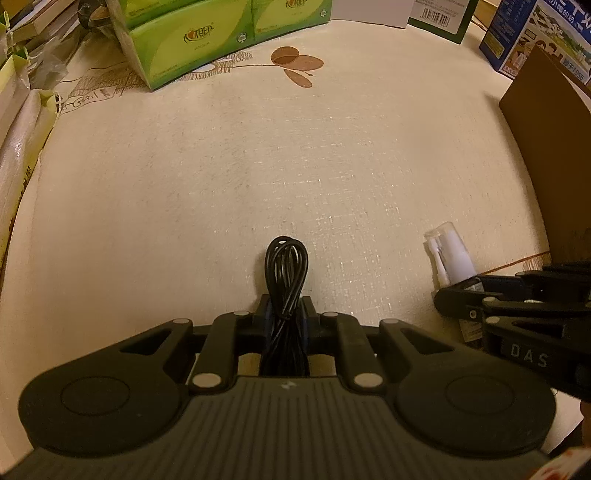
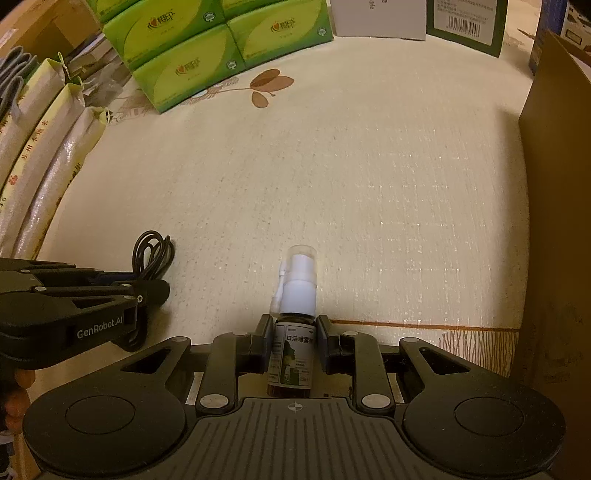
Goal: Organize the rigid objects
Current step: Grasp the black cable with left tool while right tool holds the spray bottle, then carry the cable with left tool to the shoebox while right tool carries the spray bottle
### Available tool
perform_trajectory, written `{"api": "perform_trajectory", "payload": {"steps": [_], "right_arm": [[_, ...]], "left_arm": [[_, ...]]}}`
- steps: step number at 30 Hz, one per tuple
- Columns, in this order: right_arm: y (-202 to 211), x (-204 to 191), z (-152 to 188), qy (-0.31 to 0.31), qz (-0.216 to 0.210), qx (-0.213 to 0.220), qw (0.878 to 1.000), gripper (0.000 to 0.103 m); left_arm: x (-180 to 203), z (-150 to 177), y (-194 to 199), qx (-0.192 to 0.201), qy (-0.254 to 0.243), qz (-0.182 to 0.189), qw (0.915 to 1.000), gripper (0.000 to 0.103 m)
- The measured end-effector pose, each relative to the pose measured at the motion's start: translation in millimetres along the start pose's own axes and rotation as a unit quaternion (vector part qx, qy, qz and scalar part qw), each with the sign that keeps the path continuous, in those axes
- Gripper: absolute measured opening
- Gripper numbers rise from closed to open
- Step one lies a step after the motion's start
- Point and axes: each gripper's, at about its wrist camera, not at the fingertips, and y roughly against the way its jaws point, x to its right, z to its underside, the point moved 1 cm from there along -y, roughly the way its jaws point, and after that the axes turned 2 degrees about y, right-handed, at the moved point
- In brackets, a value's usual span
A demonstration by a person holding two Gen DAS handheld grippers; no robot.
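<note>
My left gripper (image 1: 286, 314) is shut on a coiled black cable (image 1: 286, 273), whose loop sticks out forward past the fingers; the cable also shows in the right wrist view (image 2: 153, 254). My right gripper (image 2: 294, 334) is shut on a small brown spray bottle (image 2: 293, 354) with a white nozzle and clear cap, held upright between the jaws. The bottle also shows in the left wrist view (image 1: 452, 258), at the right, with the right gripper (image 1: 465, 306) around it. Both grippers hover side by side over the cream tablecloth (image 2: 332, 184).
Green tissue boxes (image 2: 207, 51) stand at the back left. Long packaged bags (image 2: 48, 177) line the left edge. White and dark green boxes (image 2: 469, 22) stand at the back. A brown cardboard panel (image 2: 557, 184) rises on the right, with a blue box (image 1: 532, 37) behind it.
</note>
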Motion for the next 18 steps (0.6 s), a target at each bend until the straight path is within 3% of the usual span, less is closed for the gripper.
{"api": "perform_trajectory", "payload": {"steps": [11,18], "right_arm": [[2.1,1.1,1.5,0.002,-0.005,0.002,1.0,0.021],[11.1,0.5,3.4,-0.009,-0.002,0.009,1.0,0.021]], "left_arm": [[0.4,-1.5,0.2,-0.001,-0.004,0.004,1.0,0.01],[-1.6,-1.8,9.7,-0.001,0.025,0.02,0.9995,0.01]]}}
